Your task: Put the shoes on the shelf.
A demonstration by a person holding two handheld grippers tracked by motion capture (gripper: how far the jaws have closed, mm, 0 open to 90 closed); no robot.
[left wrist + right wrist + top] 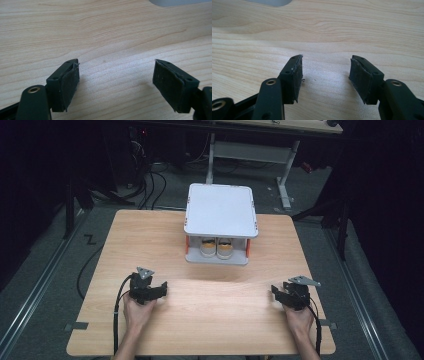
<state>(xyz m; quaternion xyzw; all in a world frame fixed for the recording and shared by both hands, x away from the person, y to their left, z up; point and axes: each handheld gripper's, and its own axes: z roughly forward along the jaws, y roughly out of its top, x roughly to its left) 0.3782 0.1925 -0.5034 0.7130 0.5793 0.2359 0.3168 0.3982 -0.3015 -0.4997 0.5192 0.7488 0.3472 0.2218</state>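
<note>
Two tools rest low on the near half of the wooden bench [150,250], the left tool [152,290] and the right tool [282,292] well apart, each with its jaws spread wide and nothing between them; the two gripper views show bare wood grain in both gaps.

The nearest things to them are a pair of shoes [216,248], white with orange-tan soles, side by side on the lower level of a small white two-tier rack [221,210] with orange corner posts, standing toward the far middle of the bench. As far as the high view lets me judge, one end of each shoe faces the person, so the long axis of the pair runs from the person toward the far edge; toe or heel I cannot tell at this size.

The likely risks come from the rack itself. The top shelf overhangs the shoes, so a tool coming in too high could strike its front edge and shove the light rack backward. The opening between the posts is narrow, and a tool entering off-centre might catch a post. A grip on one shoe alone may drag its neighbour, since the two sit touching or nearly so.
</note>
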